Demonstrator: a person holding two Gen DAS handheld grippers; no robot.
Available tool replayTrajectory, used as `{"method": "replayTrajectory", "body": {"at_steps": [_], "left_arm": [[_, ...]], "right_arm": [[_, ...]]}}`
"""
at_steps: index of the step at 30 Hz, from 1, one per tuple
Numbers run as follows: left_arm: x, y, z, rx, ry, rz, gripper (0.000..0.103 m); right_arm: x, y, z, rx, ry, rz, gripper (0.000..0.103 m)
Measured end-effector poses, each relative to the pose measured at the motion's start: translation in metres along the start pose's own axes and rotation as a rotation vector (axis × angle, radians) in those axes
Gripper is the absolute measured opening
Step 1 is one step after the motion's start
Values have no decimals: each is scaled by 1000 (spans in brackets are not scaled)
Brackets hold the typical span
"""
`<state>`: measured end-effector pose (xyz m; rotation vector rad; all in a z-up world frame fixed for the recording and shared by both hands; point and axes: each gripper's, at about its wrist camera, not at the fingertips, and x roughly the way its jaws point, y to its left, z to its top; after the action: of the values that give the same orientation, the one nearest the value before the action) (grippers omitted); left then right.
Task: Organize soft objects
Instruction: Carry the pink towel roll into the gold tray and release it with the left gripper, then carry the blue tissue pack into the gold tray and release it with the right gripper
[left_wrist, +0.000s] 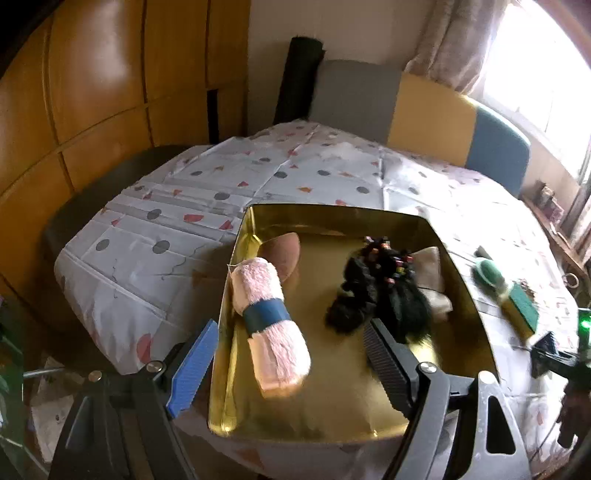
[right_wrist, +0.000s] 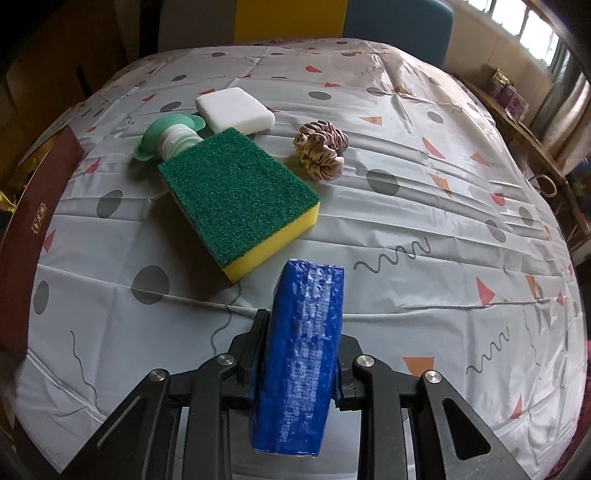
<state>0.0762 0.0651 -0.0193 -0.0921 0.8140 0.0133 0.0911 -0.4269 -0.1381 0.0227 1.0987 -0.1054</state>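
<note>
Tablecloth (left_wrist: 155, 206), gold tray (left_wrist: 332, 214) w/ pink towel roll (left_wrist: 273, 314), black scrunchie (left_wrist: 369, 291)

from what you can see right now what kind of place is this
Most likely a room in a home, at a dining table. The table wears a patterned plastic tablecloth, a cushioned bench back in grey, yellow and blue runs behind it, and a curtain hangs by a bright window.

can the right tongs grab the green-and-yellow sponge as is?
Probably not yet. The right tongs are shut on a blue plastic-wrapped pack, so the jaws are occupied. The green-and-yellow scouring sponge itself lies uncovered on the tablecloth just ahead.
</note>
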Motion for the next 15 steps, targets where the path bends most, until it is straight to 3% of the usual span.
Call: {"method": "replayTrajectory", "body": {"at_steps": [9,15], "left_arm": [[-30,-5,-18,5,-27,-48,82],[-38,-2,-24,-7,-46,-27,82]], "right_arm": [[0,5,-1,-3,-4,-11,27],[-1,7,0,-11,-5,-21,27]]}}
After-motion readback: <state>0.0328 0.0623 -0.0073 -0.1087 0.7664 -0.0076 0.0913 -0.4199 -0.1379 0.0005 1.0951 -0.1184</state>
